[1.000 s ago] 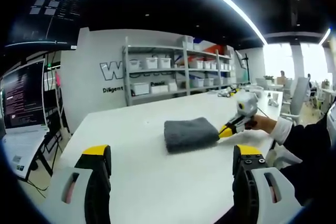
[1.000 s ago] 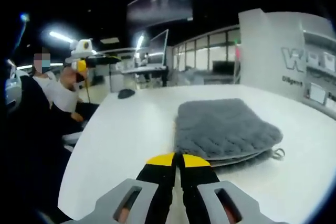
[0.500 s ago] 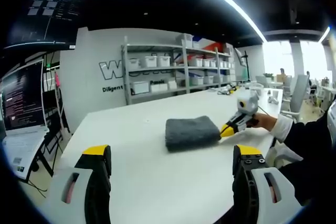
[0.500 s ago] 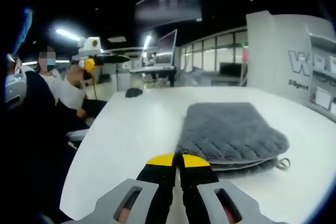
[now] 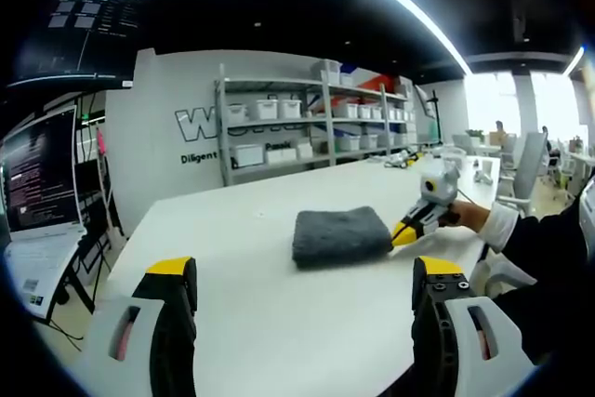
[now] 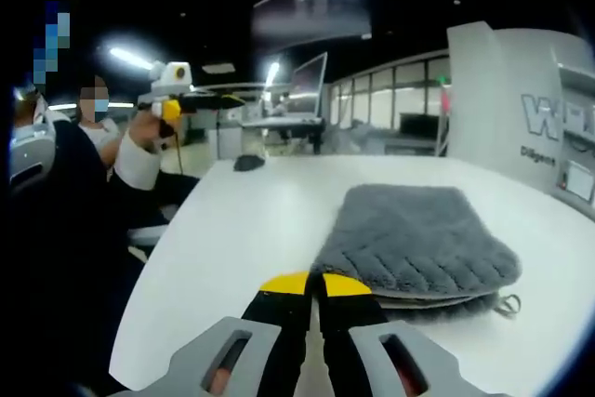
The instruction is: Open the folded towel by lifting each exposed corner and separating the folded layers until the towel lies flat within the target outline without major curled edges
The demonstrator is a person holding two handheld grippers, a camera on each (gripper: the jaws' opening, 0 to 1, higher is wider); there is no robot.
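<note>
While right gripper (image 6: pixel 312 284) sat with jaws pressed together, empty, at near edge of folded grey towel (image 6: pixel 418 241) on white table (image 6: pixel 232 230), left gripper (image 5: pixel 307 278) hung well back, jaws wide. Risk: closed jaws could shove stack, not catch corner. Far shelves (image 5: pixel 307 123) held white bins (image 5: pixel 268 111), contents unseen

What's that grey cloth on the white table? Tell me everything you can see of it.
It is a grey towel, thick and fluffy, with a ribbed, quilted-looking weave. It is folded into a compact rectangle, with several stacked layers showing along its near edge in the right gripper view and a small loop at one corner. It lies flat on the white table. The right gripper, jaws shut, has its yellow tips at the towel's edge; whether they touch is unclear. The left gripper is open and well short of it.
</note>
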